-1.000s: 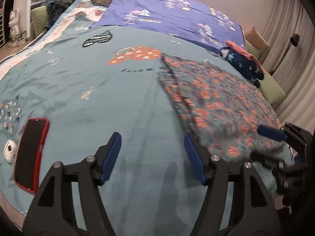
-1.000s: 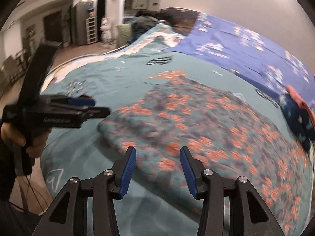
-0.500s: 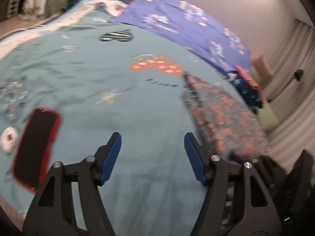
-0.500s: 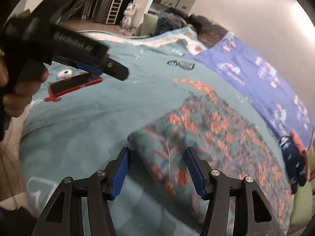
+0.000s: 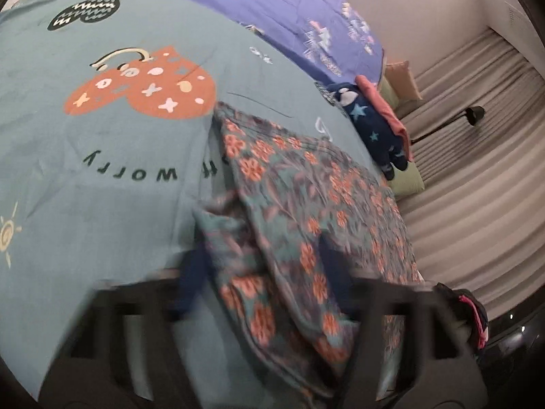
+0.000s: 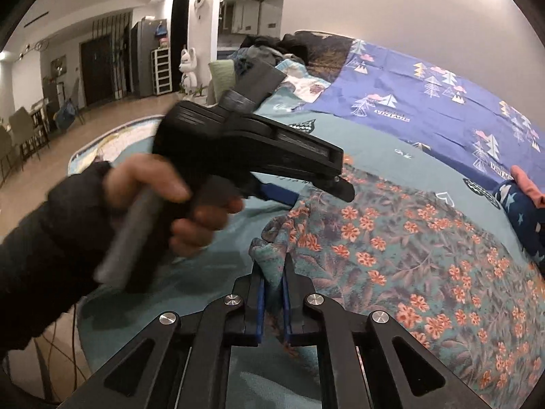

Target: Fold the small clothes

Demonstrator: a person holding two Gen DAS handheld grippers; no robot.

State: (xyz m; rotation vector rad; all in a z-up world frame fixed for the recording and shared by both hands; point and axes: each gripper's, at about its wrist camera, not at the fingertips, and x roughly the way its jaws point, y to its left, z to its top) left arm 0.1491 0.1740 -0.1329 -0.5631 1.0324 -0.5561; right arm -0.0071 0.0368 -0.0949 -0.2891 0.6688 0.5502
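Through the left wrist camera we see the floral garment [image 5: 306, 211] spread on the teal bedspread [image 5: 102, 177], toward the bed's near right edge. Our left tongs [image 5: 262, 272] are heavily blurred; their jaws are closing with the garment's raised near corner between them, though we cannot tell whether the pads press the cloth. At the bed's far right edge lie a navy star-print garment [image 5: 371, 126] and a pink cloth [image 5: 385, 105], touching, beside a blue sheet [image 5: 279, 10].

Through the right wrist camera, our right tongs [image 6: 272, 293] are clamped on a bunched corner of the floral garment [image 6: 408, 248], which lifts into a small peak between the blue pads [image 6: 260, 303]. The left hand [image 6: 177, 204], in a dark sleeve [image 6: 51, 238], holds its tool with the tips at the garment's left edge.
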